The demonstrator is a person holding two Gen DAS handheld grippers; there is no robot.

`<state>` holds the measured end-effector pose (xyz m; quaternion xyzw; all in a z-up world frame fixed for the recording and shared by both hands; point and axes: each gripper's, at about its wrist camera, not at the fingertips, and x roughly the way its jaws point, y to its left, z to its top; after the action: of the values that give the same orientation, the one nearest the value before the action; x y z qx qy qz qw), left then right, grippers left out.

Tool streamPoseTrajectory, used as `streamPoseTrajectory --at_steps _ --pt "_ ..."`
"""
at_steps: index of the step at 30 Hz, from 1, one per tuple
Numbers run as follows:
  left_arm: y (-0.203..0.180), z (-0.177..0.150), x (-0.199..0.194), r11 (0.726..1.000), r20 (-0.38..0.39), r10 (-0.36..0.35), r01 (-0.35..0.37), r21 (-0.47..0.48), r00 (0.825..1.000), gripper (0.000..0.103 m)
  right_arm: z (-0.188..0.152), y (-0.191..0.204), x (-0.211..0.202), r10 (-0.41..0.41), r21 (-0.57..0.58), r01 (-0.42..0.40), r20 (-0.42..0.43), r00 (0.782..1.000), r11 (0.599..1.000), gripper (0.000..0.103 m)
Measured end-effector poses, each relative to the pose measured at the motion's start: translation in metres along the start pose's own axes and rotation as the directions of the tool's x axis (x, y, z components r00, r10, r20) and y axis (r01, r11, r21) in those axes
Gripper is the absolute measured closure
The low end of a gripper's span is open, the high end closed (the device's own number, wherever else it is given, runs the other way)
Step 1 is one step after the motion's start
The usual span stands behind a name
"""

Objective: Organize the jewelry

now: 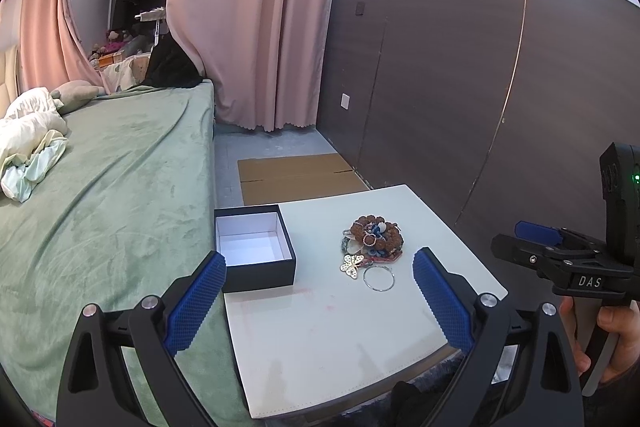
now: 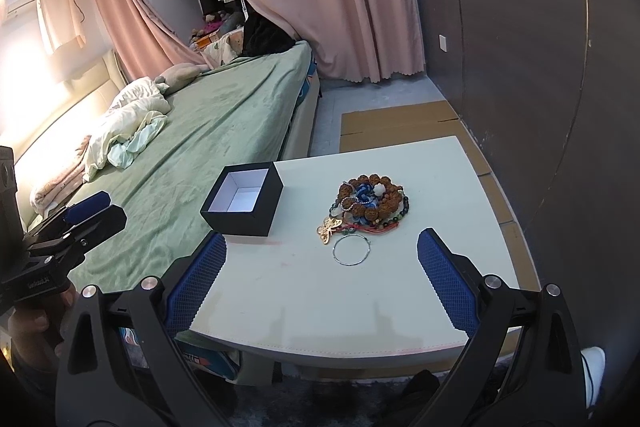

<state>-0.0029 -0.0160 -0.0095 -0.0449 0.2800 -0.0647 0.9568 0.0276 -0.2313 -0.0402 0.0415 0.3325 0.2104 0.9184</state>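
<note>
A pile of jewelry [image 1: 374,237] [image 2: 370,201] lies on the white table [image 1: 320,339] [image 2: 320,307]: brown bead bracelets, blue pieces, a gold butterfly pendant [image 1: 352,265] [image 2: 329,229] and a thin silver ring hoop [image 1: 379,278] [image 2: 352,250] at its near side. A black box with a white inside [image 1: 256,247] [image 2: 244,199] stands open and empty at the table's left edge. My left gripper [image 1: 318,301] is open, low over the table's near part, nothing between its fingers. My right gripper [image 2: 322,285] is open too, short of the hoop.
A bed with a green cover [image 1: 100,195] [image 2: 208,115] runs along the table's left side, crumpled bedding [image 1: 28,143] on it. Flat cardboard [image 1: 296,175] [image 2: 400,123] lies on the floor behind the table. A dark panel wall [image 1: 460,87] stands right, pink curtains [image 1: 248,19] behind.
</note>
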Motion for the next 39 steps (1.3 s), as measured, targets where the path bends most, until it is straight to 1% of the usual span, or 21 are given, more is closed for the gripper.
streamPoseTrajectory --at_steps 13,20,23,26,30,33,35,39 --pt "-0.001 0.000 0.008 1.000 -0.001 -0.017 0.017 0.005 1.000 0.011 0.000 -0.004 0.003 -0.008 -0.001 0.008 -0.005 1.000 1.000 0.007" --pt "-0.001 0.002 0.032 0.999 -0.030 -0.046 0.046 -0.009 0.998 0.012 0.002 -0.012 0.015 -0.009 0.019 0.010 -0.024 1.000 1.000 0.007" --pt "-0.006 0.006 0.040 0.998 -0.024 -0.055 0.055 0.012 0.998 0.012 0.002 -0.018 0.023 -0.009 0.036 0.010 -0.034 0.999 0.999 0.007" --pt "-0.007 0.006 0.052 0.998 -0.029 -0.067 0.067 0.012 0.997 0.013 0.003 -0.023 0.031 -0.004 0.044 0.005 -0.042 0.999 0.999 0.007" --pt "-0.006 0.004 0.075 0.996 -0.067 -0.085 0.085 0.002 0.994 0.018 0.005 -0.033 0.041 0.005 0.068 -0.001 -0.055 0.998 0.998 0.007" --pt "-0.011 0.004 0.089 0.995 -0.087 -0.100 0.101 0.011 0.991 0.021 0.005 -0.047 0.049 0.010 0.119 -0.002 -0.071 0.997 0.993 0.007" --pt "-0.014 0.002 0.102 0.993 -0.114 -0.118 0.121 0.018 0.986 0.025 0.006 -0.060 0.055 0.017 0.163 -0.003 -0.086 0.996 0.987 0.007" --pt "-0.021 0.000 0.123 0.989 -0.144 -0.137 0.143 0.034 0.980 0.030 0.009 -0.081 0.065 0.020 0.229 0.001 -0.093 0.995 0.973 0.007"
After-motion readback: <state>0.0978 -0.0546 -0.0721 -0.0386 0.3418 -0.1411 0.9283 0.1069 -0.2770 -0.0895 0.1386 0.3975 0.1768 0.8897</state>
